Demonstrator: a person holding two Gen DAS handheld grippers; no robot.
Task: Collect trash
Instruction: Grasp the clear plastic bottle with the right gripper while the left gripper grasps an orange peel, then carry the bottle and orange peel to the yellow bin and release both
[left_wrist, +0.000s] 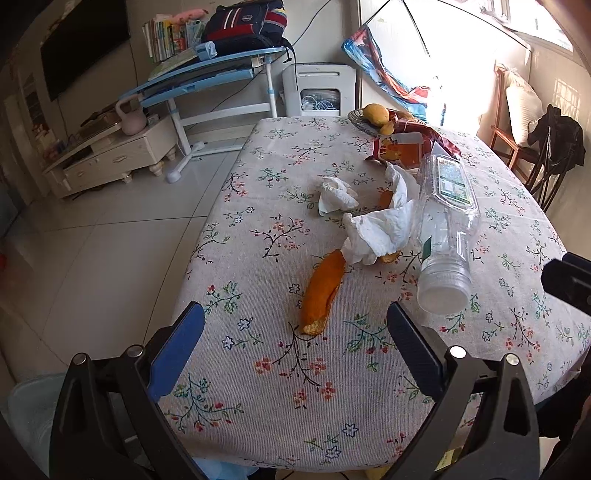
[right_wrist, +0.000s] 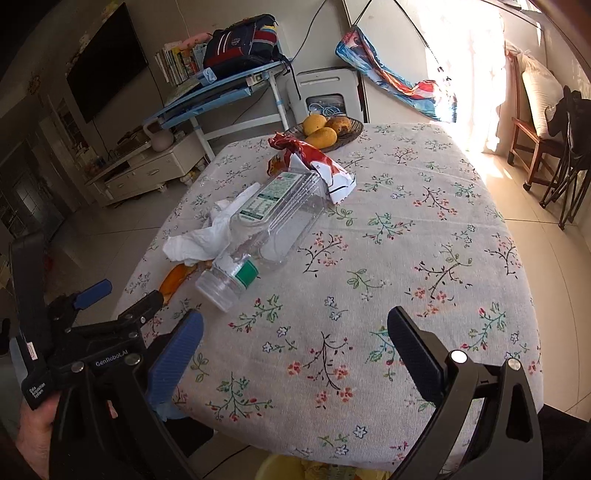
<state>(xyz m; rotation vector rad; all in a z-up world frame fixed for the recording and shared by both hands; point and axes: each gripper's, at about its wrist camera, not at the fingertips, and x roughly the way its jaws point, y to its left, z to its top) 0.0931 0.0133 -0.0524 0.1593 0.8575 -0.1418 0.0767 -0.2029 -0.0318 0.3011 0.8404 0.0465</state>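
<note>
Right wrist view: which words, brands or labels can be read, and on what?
"GenRobot.AI": on the left gripper body.
"Data Acquisition System": on its handle, small but legible.
Bottle label: print too small to read.
Red snack wrapper: crumpled, unreadable.
Book spines: blurred.

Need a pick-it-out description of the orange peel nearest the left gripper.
On the floral tablecloth, find the trash cluster beside the clear plastic bottle. The orange peel is the long curved orange strip sticking out from under the crumpled white tissue, the trash piece closest to the left gripper.
</note>
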